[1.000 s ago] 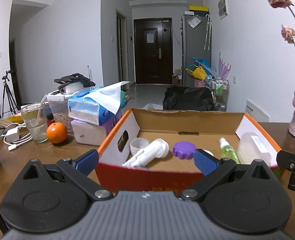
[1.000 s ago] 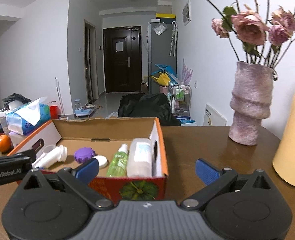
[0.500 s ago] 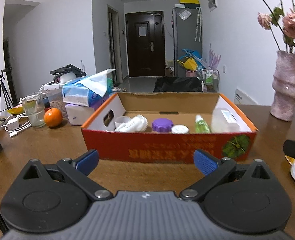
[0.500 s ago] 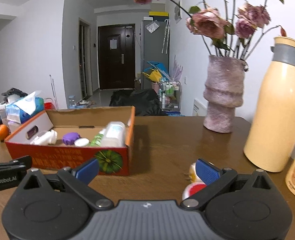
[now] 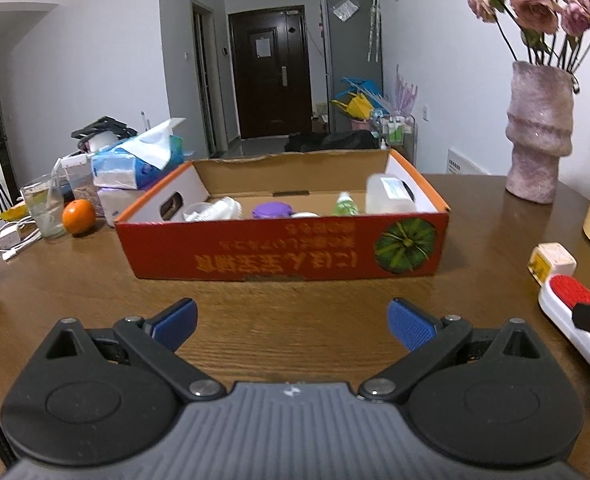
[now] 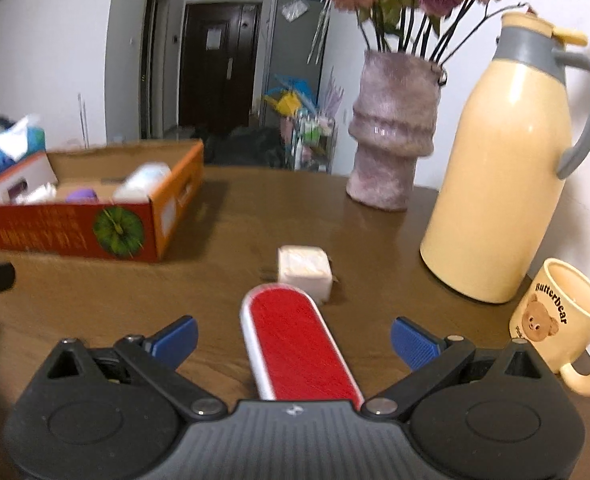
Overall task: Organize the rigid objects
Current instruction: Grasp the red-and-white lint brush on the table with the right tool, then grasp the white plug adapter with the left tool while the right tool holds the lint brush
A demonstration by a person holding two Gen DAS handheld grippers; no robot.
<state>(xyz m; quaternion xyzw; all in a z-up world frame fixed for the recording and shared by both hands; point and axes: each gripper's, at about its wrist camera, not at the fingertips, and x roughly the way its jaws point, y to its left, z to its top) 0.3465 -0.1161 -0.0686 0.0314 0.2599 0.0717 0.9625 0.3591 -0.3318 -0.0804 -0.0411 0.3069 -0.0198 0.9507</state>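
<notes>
A red cardboard box (image 5: 283,256) (image 6: 75,232) on the wooden table holds a white bottle (image 5: 389,194), a green spray bottle (image 5: 345,204), a purple lid (image 5: 273,211) and white plastic parts (image 5: 215,212). A red-and-white lint brush (image 6: 299,344) (image 5: 567,312) lies flat on the table between the open fingers of my right gripper (image 6: 293,338), untouched. Just beyond the brush sits a small cream-coloured block (image 6: 305,274) (image 5: 551,266). My left gripper (image 5: 293,322) hovers open and empty over bare wood in front of the box.
To the right stand a yellow thermos jug (image 6: 507,168), a bear mug (image 6: 563,320) and a pink vase of dried roses (image 6: 393,136) (image 5: 539,132). Left of the box are tissue packs (image 5: 139,160), an orange (image 5: 78,217), a glass (image 5: 45,210) and a charger cable (image 5: 15,240).
Both grippers have pulled back from the box toward the near table edge. The right one swung right and now straddles the lint brush. Both stay open.
</notes>
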